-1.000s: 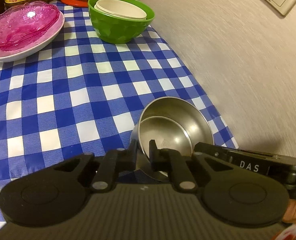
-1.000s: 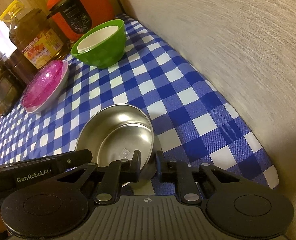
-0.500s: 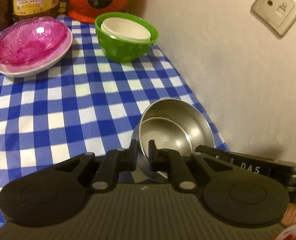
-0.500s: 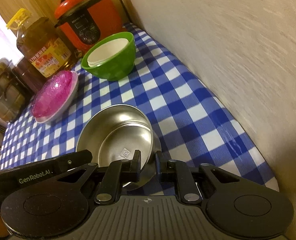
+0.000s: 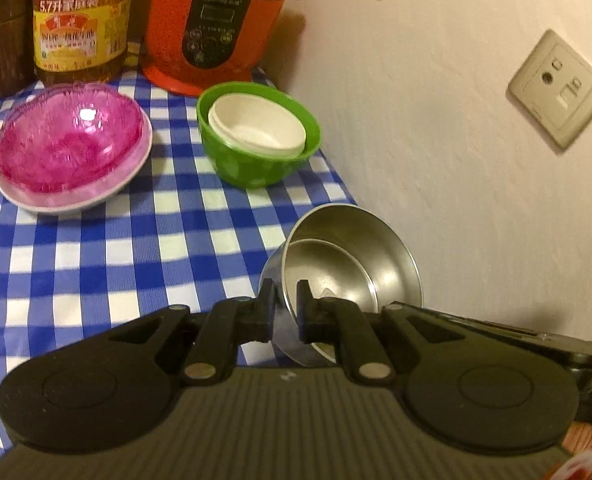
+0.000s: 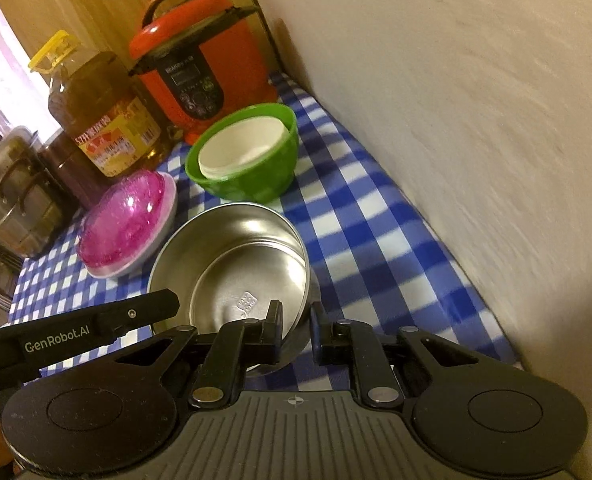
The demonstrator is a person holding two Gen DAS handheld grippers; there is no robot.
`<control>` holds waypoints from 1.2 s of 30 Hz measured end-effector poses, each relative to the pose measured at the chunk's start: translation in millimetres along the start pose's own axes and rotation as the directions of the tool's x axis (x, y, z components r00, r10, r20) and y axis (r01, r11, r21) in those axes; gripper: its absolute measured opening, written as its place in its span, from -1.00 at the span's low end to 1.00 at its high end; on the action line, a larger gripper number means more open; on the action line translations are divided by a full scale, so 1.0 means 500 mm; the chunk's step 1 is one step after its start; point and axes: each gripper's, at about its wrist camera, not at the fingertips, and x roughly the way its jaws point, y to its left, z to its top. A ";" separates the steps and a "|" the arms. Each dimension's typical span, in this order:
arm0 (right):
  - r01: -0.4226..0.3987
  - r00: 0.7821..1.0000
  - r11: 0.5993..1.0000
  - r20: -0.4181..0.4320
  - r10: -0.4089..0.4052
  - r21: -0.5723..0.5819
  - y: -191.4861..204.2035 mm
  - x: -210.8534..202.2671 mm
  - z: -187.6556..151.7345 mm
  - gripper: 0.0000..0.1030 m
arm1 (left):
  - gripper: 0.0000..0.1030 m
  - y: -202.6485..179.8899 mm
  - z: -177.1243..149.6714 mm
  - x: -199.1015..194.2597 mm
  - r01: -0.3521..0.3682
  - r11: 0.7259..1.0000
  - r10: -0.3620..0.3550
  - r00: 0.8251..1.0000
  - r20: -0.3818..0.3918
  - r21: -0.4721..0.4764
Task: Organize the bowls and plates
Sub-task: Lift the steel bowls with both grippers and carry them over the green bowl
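Pink bowls [image 5: 68,140] nested on a white plate [image 5: 108,194] at the left of the desk [image 5: 96,256]: sorted. White bowl [image 5: 256,128] nested in the green bowl [image 5: 256,164] near the wall: sorted. Steel bowls [image 5: 351,260], one inside the other, held above the cloth at the right; left gripper [image 5: 286,308] fingers clamped on the near rim, right gripper [image 6: 296,330] fingers clamped on the opposite rim. Left to do, by my reading: set the steel pair down beside the rest.
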 end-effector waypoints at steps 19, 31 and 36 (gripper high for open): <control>-0.023 0.999 0.999 0.046 0.025 -0.035 0.044 0.053 0.163 -0.73 | -0.82 0.010 0.181 0.023 -0.011 1.000 0.012 0.996 0.085 -0.020; -0.030 0.998 0.999 0.052 0.032 -0.046 0.060 0.120 0.259 -0.74 | -0.82 0.035 0.277 0.073 -0.016 0.999 0.019 0.995 0.093 -0.036; -0.023 0.998 0.998 0.051 0.026 -0.059 0.067 0.151 0.289 -0.73 | -0.82 0.052 0.300 0.106 -0.021 0.999 0.025 0.996 0.083 -0.051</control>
